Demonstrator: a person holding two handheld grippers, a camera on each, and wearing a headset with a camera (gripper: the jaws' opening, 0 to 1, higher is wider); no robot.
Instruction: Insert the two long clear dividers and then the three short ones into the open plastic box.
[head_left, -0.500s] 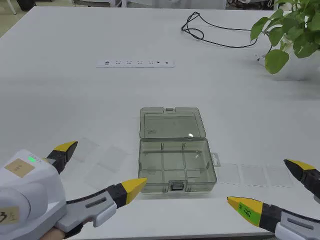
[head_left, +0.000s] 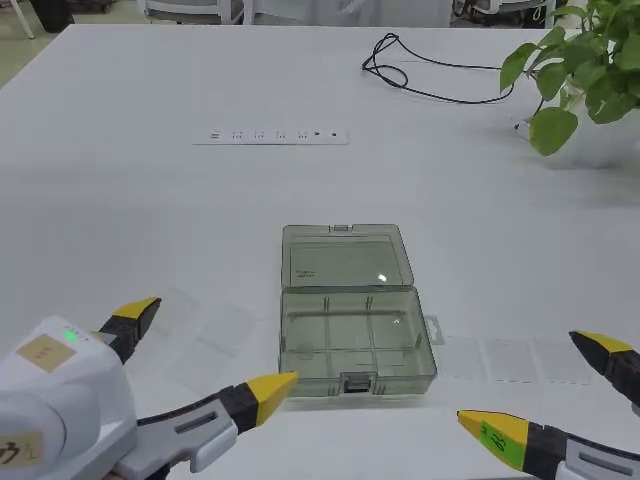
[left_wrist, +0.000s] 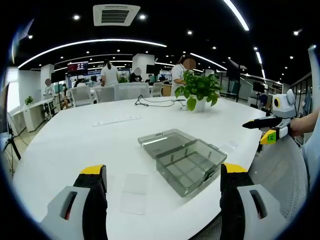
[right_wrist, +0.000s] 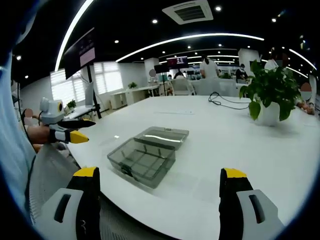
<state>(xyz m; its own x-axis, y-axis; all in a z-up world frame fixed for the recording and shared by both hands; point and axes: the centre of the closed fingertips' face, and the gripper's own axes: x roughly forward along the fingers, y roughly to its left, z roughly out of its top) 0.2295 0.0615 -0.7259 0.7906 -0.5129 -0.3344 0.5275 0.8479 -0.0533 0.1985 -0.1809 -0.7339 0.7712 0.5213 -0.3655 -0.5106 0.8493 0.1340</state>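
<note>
Clear dividers (head_left: 510, 358) flank the open box (head_left: 357, 320), within reach; left gripper (head_left: 215, 343) and right gripper (head_left: 535, 382) gape empty, poised.

On a white table (head_left: 120, 200) we find an open plastic box (head_left: 400, 375) near the front edge, with clear dividers (head_left: 225, 328) lying flat to its left and three short dividers (head_left: 510, 358) in a row to its right. Farther back sit a power strip (head_left: 280, 136), a looped black cable (head_left: 420, 70) and a potted plant (head_left: 580, 70).
</note>
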